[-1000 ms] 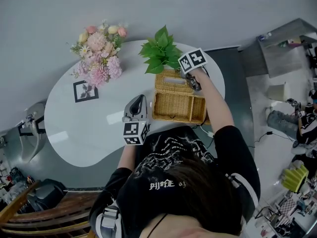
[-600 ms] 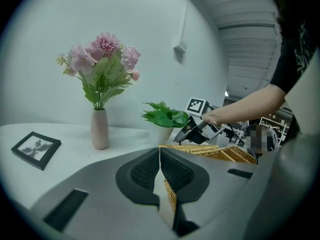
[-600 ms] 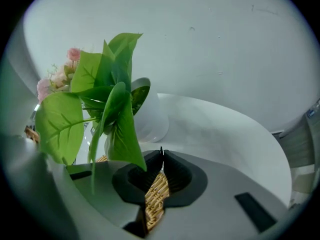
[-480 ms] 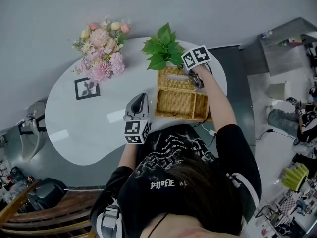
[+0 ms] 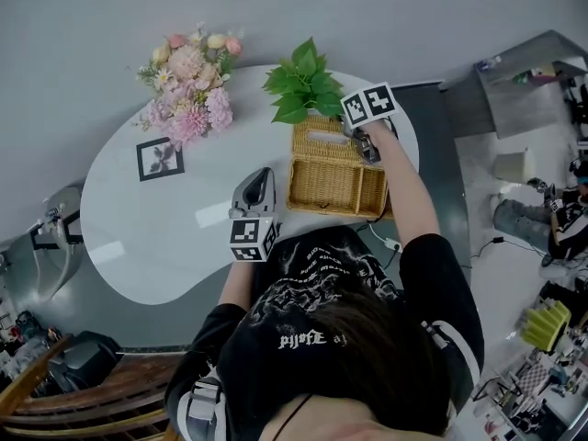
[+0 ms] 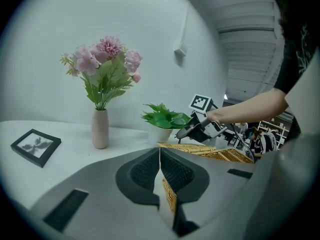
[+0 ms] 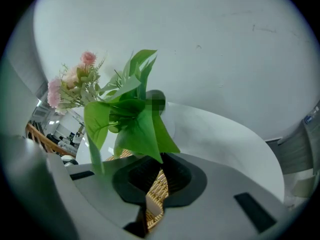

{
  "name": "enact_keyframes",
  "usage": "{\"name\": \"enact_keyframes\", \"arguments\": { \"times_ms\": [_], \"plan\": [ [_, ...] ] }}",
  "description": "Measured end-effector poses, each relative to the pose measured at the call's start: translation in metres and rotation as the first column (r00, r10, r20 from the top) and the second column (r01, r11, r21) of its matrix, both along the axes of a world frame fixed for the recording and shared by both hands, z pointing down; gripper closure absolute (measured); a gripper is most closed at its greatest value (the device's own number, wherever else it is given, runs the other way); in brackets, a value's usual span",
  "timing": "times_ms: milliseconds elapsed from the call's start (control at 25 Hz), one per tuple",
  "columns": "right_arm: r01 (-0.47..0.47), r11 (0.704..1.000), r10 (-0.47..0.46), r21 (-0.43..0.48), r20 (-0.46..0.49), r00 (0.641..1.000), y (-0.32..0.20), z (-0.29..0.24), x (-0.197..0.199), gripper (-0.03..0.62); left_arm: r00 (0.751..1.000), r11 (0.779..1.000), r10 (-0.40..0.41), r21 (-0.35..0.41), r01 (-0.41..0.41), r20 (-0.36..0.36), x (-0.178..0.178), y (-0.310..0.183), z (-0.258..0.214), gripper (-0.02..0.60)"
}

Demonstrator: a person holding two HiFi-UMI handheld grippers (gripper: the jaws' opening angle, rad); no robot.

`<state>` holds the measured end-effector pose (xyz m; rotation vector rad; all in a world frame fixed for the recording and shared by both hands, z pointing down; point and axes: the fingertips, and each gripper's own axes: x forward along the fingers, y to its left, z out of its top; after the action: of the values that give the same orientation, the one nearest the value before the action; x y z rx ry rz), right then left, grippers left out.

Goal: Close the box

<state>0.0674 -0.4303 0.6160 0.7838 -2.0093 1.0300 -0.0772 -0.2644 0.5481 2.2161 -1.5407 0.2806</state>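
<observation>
Rounded white table, bare and roomy at left. Open rectangular wicker box at its near right edge, lid behind it, perhaps partly lifted, just before a potted plant. Right gripper pinched narrow on the lid's weave. Left gripper closed, empty, beside the box. Flowers' white vase plain only in the left gripper view.

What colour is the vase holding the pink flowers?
Pale beige vase, clearest in left gripper view.

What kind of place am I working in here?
Likely a staged set in a lab or workshop: white table with flower vase and picture frame, cluttered equipment around it.
</observation>
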Motion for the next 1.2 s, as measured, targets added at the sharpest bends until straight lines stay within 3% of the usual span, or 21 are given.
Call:
{"name": "enact_keyframes", "arguments": {
  "times_ms": [400,1200],
  "plan": [
    [-0.036,0.994,0.034,0.107,0.02,0.999,0.012,-0.03,0.002,0.553,0.999,0.999,0.029,0.015,-0.029,-0.018,0.005,0.014,-0.003,0.557],
    [-0.092,0.952,0.078,0.291,0.059,0.995,0.024,-0.083,0.0,0.553,0.997,0.996,0.063,0.059,-0.06,-0.046,0.006,0.022,-0.013,0.557]
  ]
}}
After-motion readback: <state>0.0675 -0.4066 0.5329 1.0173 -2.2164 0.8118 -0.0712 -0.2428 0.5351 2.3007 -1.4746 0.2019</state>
